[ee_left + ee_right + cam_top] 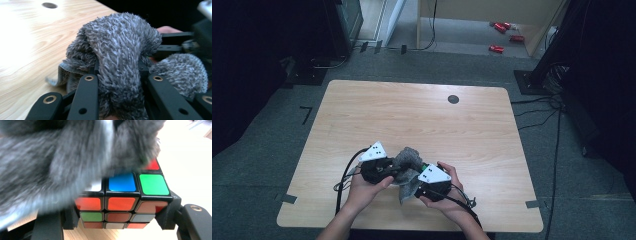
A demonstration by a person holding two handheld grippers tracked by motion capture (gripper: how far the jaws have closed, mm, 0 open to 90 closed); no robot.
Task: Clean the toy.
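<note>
Left gripper point(388, 172) pinches fold of grey fuzzy cloth point(117, 55), jaws pressed tight on it, pile bulging out over both. Right gripper point(421, 186) clamps puzzle cube point(122, 200) by its sides, cube sitting between jaws just ahead of camera. Cloth drapes over cube's top and far side, touching it; blue and green tiles bare on near edge. Both grippers close together over near part of table point(412, 115).

Step in hand, by judgement: cloth being drawn over cube, either wrapping or wiping. Next move calls for right gripper holding cube steady while left pulls cloth across bare tiles, without slipping off fold.
</note>
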